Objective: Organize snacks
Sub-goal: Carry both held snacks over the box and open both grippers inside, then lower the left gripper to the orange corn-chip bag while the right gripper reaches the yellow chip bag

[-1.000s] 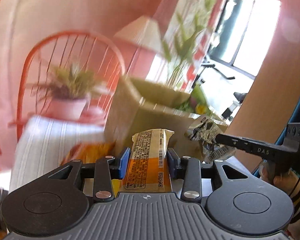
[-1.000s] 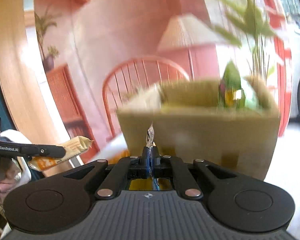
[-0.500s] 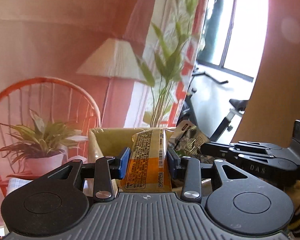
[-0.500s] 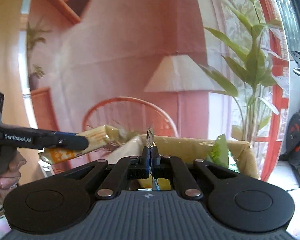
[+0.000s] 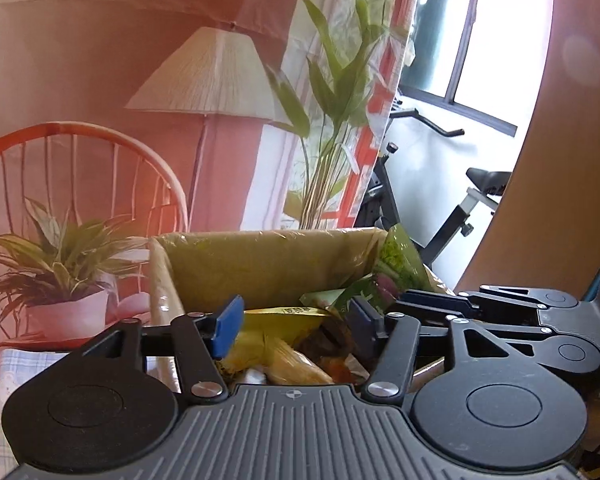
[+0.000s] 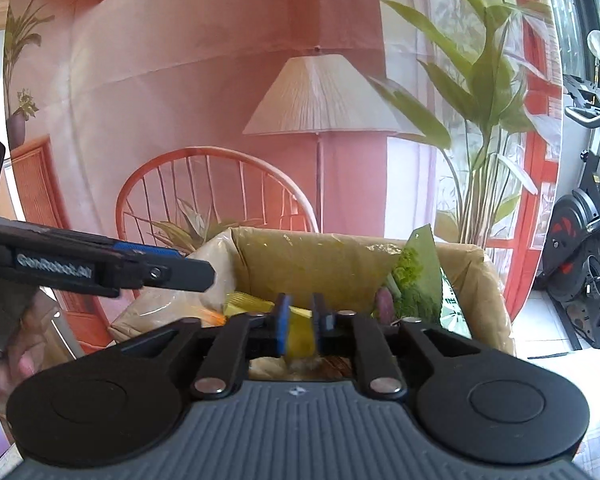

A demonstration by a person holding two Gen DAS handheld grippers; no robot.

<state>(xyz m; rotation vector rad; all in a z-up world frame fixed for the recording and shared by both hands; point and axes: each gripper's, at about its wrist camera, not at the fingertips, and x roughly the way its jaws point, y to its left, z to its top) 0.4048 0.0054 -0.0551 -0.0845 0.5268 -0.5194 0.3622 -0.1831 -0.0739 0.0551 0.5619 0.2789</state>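
The box (image 5: 268,264), lined with yellowish plastic, stands open-topped just ahead of both grippers, its near rim hidden behind their bodies; above the rim there is free air up to the lamp (image 5: 208,76) and plant (image 5: 332,92) of the backdrop. The left gripper (image 5: 296,320) has just been opening and its blue pads stand wide with nothing pressed between them; below the gap lie the snacks (image 5: 284,344) inside the box, a heap of yellow and orange wrappers whose kinds are hard to tell. The right gripper (image 6: 300,326) has also just been opening; its jaws are parted a little, and a yellow packet (image 6: 300,338) shows in the gap, blurred, so whether the pads touch it cannot be told. A green packet (image 6: 416,280) leans at the box's right wall in both views; only the right view shows a hand (image 6: 16,352) on the left gripper's handle; only the left view shows a potted plant (image 5: 60,280) left of the box.
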